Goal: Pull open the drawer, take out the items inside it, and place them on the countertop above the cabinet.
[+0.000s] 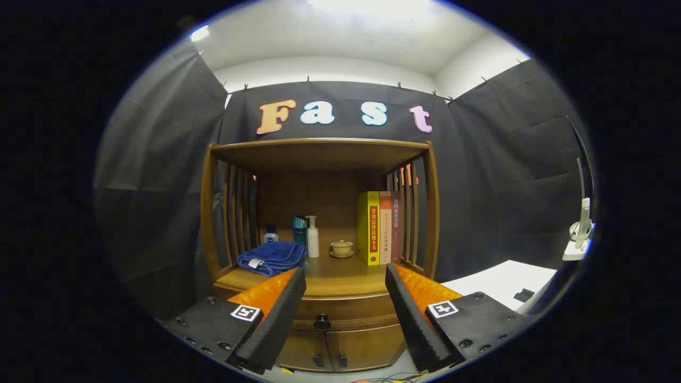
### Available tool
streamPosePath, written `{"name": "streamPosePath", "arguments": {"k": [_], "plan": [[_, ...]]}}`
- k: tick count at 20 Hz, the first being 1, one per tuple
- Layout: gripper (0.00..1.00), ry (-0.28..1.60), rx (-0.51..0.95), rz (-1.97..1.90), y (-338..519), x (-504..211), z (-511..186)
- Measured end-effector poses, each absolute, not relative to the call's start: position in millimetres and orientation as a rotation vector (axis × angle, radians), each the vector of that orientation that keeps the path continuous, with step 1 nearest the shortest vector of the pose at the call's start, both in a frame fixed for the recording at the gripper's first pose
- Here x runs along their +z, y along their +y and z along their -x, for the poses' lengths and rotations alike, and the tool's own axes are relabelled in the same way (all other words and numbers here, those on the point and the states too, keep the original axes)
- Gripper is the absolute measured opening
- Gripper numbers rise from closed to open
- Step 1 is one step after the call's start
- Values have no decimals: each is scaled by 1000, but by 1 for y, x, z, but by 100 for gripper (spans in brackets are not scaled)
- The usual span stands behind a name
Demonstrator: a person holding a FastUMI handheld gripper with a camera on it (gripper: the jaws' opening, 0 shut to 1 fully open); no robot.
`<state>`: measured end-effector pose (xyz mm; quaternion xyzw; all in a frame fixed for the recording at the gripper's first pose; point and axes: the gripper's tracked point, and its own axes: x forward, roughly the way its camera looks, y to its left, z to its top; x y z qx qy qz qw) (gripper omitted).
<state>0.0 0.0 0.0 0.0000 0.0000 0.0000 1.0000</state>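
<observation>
A wooden cabinet stands ahead against the booth wall. Its drawer is closed, and the dark round knob sits between my two fingers, a little beyond them. My gripper is open with nothing held. The countertop above the drawer carries a folded blue towel, a small bottle, a teal bottle, a white pump bottle, a small lidded cup on a saucer and several upright books. The drawer's contents are hidden.
Two small doors with dark handles sit below the drawer. A white table stands to the right with a dark object on it, and a white stand rises farther right. Cables lie on the floor below the cabinet.
</observation>
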Motion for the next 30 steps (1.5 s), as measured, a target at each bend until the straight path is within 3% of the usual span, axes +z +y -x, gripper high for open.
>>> {"name": "streamPosePath", "arguments": {"k": [24, 30], "plan": [[98, -3, 2, 3, 7, -16, -5], [98, -35, 44, 5, 30, -21, -35]]}}
